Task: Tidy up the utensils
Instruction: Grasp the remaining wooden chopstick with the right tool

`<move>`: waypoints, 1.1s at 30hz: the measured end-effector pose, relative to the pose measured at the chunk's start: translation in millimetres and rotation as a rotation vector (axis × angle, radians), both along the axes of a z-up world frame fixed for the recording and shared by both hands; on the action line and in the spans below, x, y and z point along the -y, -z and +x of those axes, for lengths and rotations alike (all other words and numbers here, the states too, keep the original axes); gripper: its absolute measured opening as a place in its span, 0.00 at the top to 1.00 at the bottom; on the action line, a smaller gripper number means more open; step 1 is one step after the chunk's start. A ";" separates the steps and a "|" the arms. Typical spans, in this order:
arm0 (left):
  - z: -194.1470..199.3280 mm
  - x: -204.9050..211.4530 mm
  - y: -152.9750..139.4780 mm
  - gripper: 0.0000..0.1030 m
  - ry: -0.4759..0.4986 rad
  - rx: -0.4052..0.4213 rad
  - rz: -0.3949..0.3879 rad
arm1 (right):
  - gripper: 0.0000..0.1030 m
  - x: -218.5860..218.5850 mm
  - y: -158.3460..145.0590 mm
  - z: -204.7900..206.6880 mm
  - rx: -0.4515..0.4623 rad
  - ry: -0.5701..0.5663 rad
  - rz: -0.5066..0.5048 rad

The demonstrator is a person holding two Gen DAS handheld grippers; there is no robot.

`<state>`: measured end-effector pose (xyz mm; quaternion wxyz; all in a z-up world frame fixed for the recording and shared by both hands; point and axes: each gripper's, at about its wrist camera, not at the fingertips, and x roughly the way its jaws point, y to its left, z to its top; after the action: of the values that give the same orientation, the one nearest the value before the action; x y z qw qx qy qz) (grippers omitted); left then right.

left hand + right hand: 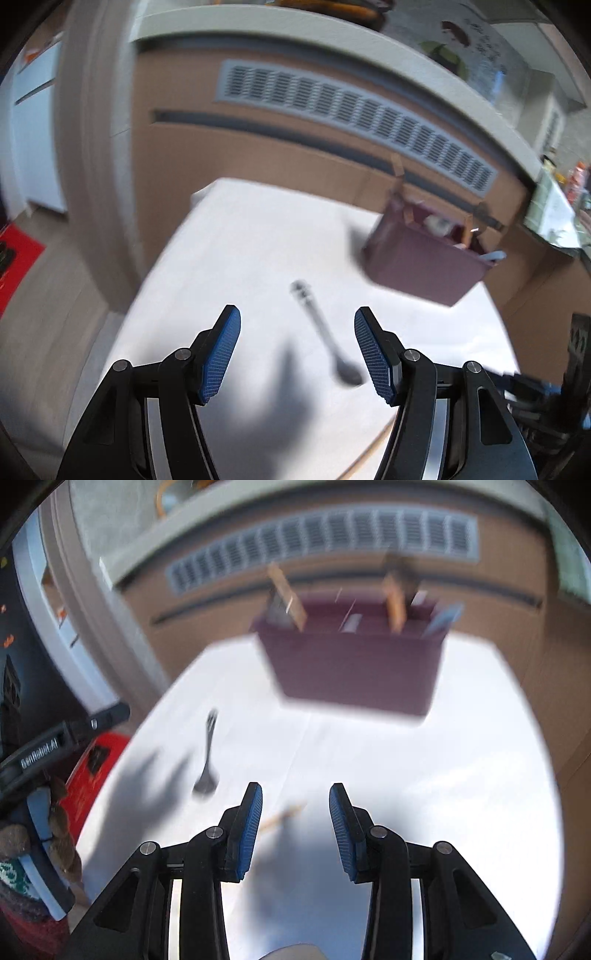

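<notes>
Your left gripper (297, 349) is spread wide with nothing between the blue pads (221, 354), hanging over the white table (240, 240) with only its shadow under it. The metal utensil (325, 332) lies flat on the tabletop just ahead of that gap, closer to the right-side pad; its rounded end points back toward you and the other end, which looks like fork tines in the right wrist view, points toward the far edge, though it's blurry enough that you can't be sure. Your right gripper (295, 823) is also parted and empty, pads (249, 827) clear of everything. From that side the same utensil (207, 757) sits off to the left of the claw, toward the table's left edge, not touching it. A thin wooden stick (282, 816), maybe a chopstick, lies on the table just in front of the right gripper's gap, angled across. The maroon bin (354, 664) stands near the far edge of the table, well apart from both claws, with several utensils standing up in it: a couple of wooden handles (393, 602), something pale blue (443, 618) at its right corner, and a few thin metal pieces. Behind the table you've got a brown cabinet front with a grey vent grille (354, 122).
</notes>
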<state>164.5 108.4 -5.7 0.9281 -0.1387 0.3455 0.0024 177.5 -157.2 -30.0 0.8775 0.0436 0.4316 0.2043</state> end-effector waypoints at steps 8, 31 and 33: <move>-13.1 -27.0 22.7 0.37 -0.092 -0.038 0.062 | 0.65 -52.7 33.9 0.8 -0.116 -0.046 -0.043; -6.9 -18.4 25.1 0.37 -0.046 -0.068 0.036 | 0.92 -58.8 37.5 -13.9 0.063 -0.156 -0.329; 4.0 -12.4 27.8 0.37 0.010 -0.070 0.010 | 0.93 -38.3 38.0 -11.8 0.062 -0.114 -0.336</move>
<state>168.5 120.8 -33.6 0.9162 -0.1322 0.3783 0.0044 165.7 -119.0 -68.1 0.8724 -0.1343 0.4342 0.1800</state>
